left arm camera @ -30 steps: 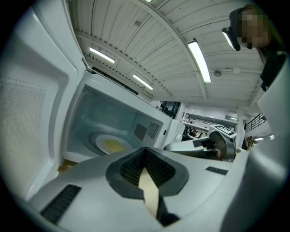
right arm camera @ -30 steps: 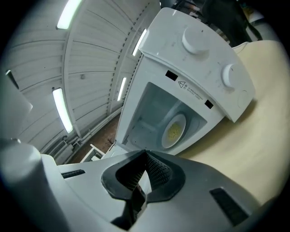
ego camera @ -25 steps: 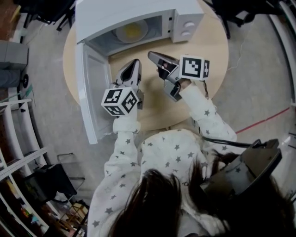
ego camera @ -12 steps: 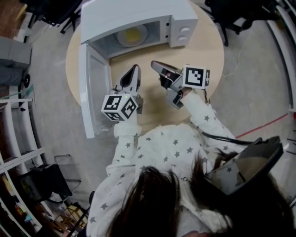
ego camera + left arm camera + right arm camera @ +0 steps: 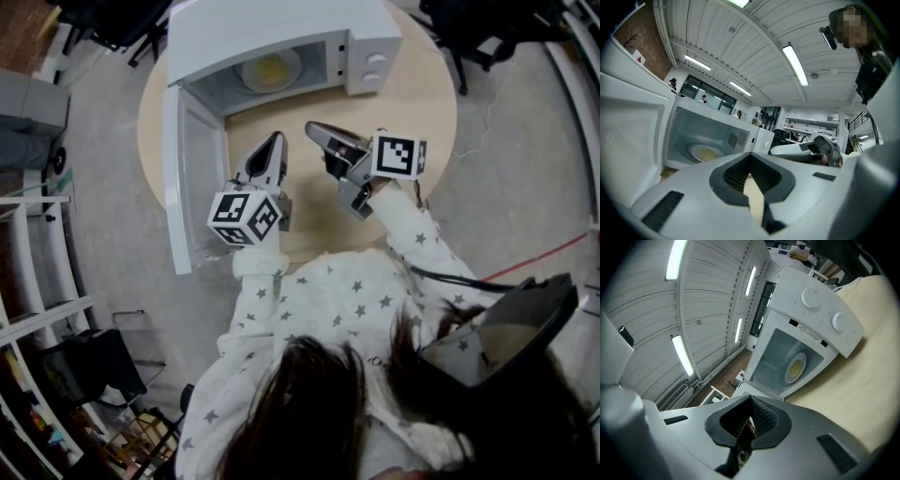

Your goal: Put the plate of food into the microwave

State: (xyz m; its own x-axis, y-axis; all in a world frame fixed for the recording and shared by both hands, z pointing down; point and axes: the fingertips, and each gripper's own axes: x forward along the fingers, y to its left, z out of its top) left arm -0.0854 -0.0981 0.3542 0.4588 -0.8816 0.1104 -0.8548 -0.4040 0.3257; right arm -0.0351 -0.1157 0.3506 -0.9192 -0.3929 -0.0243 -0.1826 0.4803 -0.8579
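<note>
Both arms, in star-printed sleeves (image 5: 267, 309), reach forward over the bench (image 5: 427, 103), with the two tools held side by side above its bare front part and well short of the microwave (image 5: 272, 28). The left tool (image 5: 274, 142) points straight at the open oven cavity, its marker cube (image 5: 244, 216) nearest the body; its jaws are closed together with nothing between them. The right tool (image 5: 314, 128) is angled inward toward the left one, tip near the microwave's front edge, jaws likewise pressed together and empty. The plate of food (image 5: 267, 67) sits inside the microwave on the cavity floor, apart from both tools. The door (image 5: 183, 178) stands swung wide open on the left side, past the bench edge. The bench is round and light wood, standing on a grey floor (image 5: 103, 234) crossed by a red line (image 5: 534, 246), with white shelving (image 5: 33, 281) at the left.
</note>
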